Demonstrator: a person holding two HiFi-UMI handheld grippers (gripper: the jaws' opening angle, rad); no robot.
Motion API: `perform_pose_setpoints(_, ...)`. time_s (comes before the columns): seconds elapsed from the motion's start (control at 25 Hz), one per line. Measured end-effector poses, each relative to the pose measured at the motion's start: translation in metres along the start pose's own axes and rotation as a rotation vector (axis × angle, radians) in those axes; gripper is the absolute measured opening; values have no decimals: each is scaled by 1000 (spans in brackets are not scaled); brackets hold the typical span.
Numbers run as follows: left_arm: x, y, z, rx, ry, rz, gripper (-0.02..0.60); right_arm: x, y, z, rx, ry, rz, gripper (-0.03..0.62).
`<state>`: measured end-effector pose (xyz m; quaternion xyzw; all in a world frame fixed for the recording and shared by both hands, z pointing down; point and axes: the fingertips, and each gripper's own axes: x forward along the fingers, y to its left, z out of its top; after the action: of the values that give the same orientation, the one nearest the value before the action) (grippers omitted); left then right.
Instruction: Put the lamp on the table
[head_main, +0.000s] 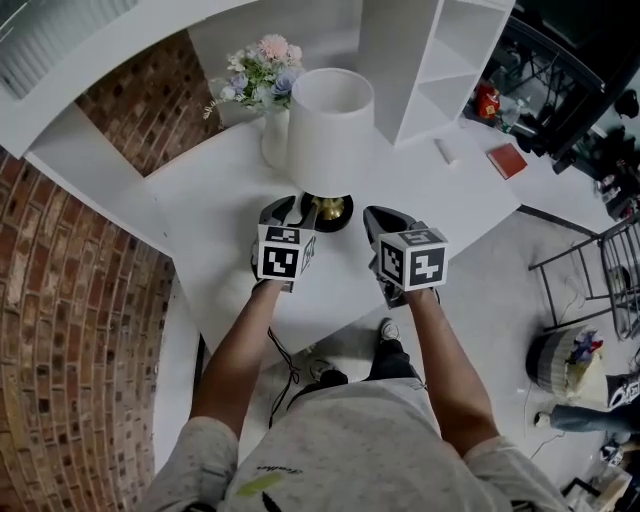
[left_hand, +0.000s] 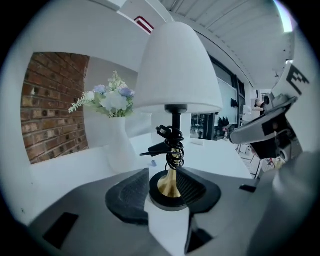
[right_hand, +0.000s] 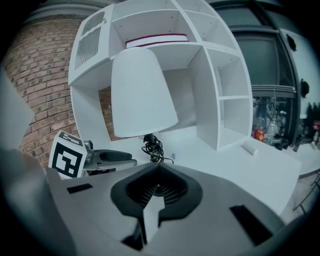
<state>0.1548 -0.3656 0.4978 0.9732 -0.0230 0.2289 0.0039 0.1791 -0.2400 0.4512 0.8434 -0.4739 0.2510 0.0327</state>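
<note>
In the head view the lamp (head_main: 330, 115) is seen from above, so its stem is mostly hidden under the white shade, and the vase of flowers (head_main: 262, 75) behind is partly covered. The lamp is stood upright on the white table (head_main: 200, 190). Its black base (left_hand: 170, 197) is framed between the parted jaws of the left gripper (left_hand: 171, 176); whether the pads touch it cannot be made out, and no grip is seen. The right gripper (right_hand: 159, 167) is held closed and empty, just right of the base.
</note>
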Motion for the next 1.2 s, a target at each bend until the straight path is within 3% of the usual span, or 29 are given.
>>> perform_pose_setpoints(0.4,-26,5,34,-9,-63,33,156,-8,-18,19,-11,-29,-8,3)
perform_pose_setpoints(1.0,-78,4,50,-52,-62,254,124,-5,-27,45,-117,-60,143,3)
perform_pose_setpoints(1.2,-93,-3,60,-101,-83,333,96,-14,-30,50,-129,-68,203,3)
